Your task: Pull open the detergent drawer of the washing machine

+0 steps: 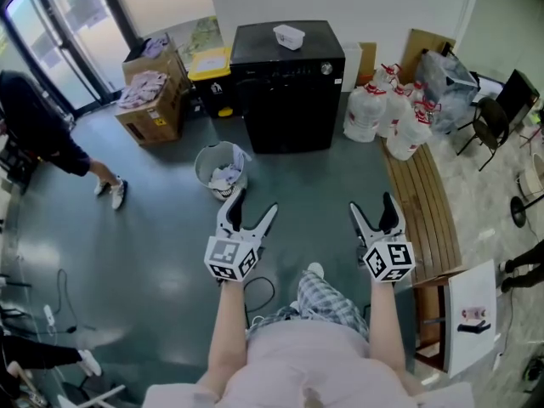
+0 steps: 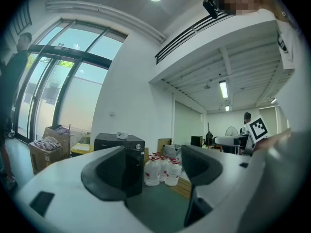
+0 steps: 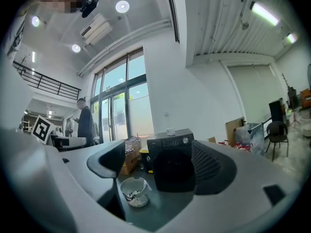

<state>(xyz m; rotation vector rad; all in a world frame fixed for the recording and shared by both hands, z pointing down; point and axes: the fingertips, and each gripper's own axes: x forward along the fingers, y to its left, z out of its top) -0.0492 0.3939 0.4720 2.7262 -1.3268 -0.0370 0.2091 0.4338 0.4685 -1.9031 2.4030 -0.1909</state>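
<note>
The black front-loading washing machine [image 1: 287,83] stands against the far wall, with a small white tub [image 1: 289,35] on its lid. Its top panel with the round knob [image 1: 325,69] looks flush, and I cannot pick out the drawer's outline from here. My left gripper [image 1: 257,202] and right gripper [image 1: 371,202] hover side by side over the floor, well short of the machine, both open with nothing between the jaws. The left gripper view has the machine [image 2: 119,147] behind its left jaw. The right gripper view shows the machine [image 3: 171,154] centred between the open jaws.
A white wastebasket [image 1: 221,170] full of paper sits on the floor between me and the machine. Cardboard boxes [image 1: 153,100] and a yellow bin [image 1: 210,62] stand to its left, with water jugs [image 1: 391,113] and a wooden bench [image 1: 425,202] to the right. A person [image 1: 42,134] stands at far left.
</note>
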